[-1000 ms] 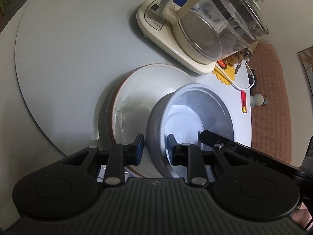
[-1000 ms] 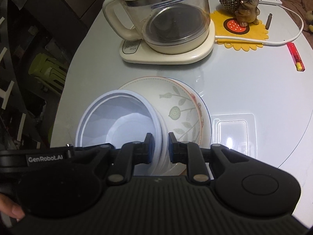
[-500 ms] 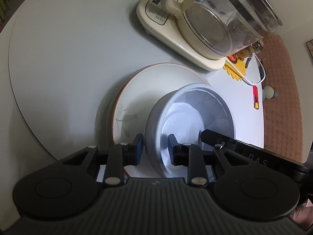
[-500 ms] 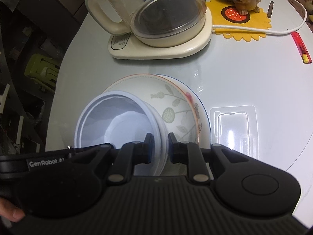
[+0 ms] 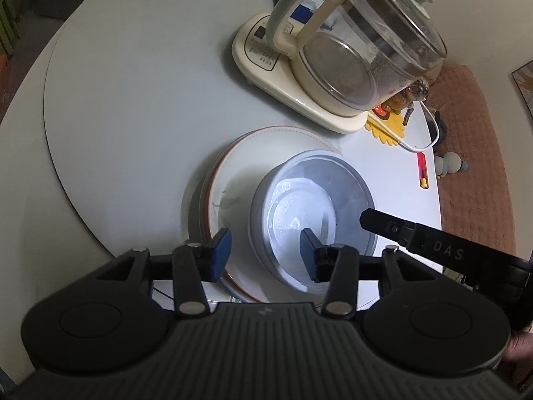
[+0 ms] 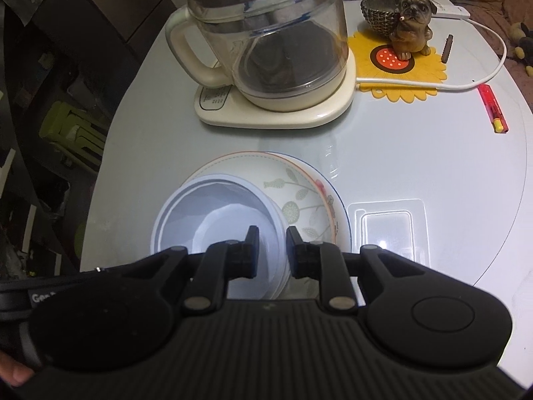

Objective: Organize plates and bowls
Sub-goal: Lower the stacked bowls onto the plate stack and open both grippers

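A white plastic bowl (image 5: pixel 319 200) sits on a stack of patterned plates (image 5: pixel 246 163) on the round table. My left gripper (image 5: pixel 265 251) is open, its fingers apart astride the bowl's near rim without gripping it. In the right wrist view the bowl (image 6: pixel 213 213) lies on the leaf-patterned plate (image 6: pixel 299 183). My right gripper (image 6: pixel 271 246) is shut on the bowl's near right rim. The right gripper's finger also shows in the left wrist view (image 5: pixel 393 226) at the bowl's right edge.
A glass kettle on a cream base (image 6: pixel 276 53) stands behind the plates. A dog figurine (image 6: pixel 411 23) on a yellow sunflower mat, a white cable, a red lighter (image 6: pixel 493 108) and a clear plastic tray (image 6: pixel 386 223) lie to the right. The table edge (image 5: pixel 50 153) curves at left.
My left gripper has opened and let go of the bowl's rim and drawn back a little. The right gripper stays closed on the bowl, which rests on the plates.
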### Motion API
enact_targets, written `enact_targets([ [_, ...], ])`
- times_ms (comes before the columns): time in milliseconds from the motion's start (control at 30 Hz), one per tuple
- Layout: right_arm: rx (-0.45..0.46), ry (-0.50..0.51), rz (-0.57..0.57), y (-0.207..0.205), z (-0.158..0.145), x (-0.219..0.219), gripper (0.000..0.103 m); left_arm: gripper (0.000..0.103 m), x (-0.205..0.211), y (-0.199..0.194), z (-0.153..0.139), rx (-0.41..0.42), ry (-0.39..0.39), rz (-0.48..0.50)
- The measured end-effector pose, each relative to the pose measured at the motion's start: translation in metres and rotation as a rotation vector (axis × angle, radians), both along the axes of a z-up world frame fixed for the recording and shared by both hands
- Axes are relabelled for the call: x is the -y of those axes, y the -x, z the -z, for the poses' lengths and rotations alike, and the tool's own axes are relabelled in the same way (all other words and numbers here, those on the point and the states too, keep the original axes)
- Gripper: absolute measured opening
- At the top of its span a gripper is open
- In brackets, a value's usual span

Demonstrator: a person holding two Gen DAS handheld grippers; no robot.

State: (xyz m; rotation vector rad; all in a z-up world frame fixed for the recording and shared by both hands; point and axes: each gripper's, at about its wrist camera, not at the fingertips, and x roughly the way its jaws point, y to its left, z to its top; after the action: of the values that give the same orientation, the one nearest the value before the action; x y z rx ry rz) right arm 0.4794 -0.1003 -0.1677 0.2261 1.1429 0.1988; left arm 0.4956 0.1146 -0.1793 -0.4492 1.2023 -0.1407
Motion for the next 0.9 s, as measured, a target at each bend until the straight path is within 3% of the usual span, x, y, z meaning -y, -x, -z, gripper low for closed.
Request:
enact_targets([
  [400, 0.126, 0.002, 0.027, 0.038, -0.058, -0.01, 0.022, 0.051, -0.019, 0.043, -0.077, 0.18, -0.045, 0.03],
  [900, 0.298, 0.025, 0.082, 0.127, -0.126, -0.023, 0.022, 0.051, -0.049, 0.142, -0.155, 0.384, -0.087, 0.063],
])
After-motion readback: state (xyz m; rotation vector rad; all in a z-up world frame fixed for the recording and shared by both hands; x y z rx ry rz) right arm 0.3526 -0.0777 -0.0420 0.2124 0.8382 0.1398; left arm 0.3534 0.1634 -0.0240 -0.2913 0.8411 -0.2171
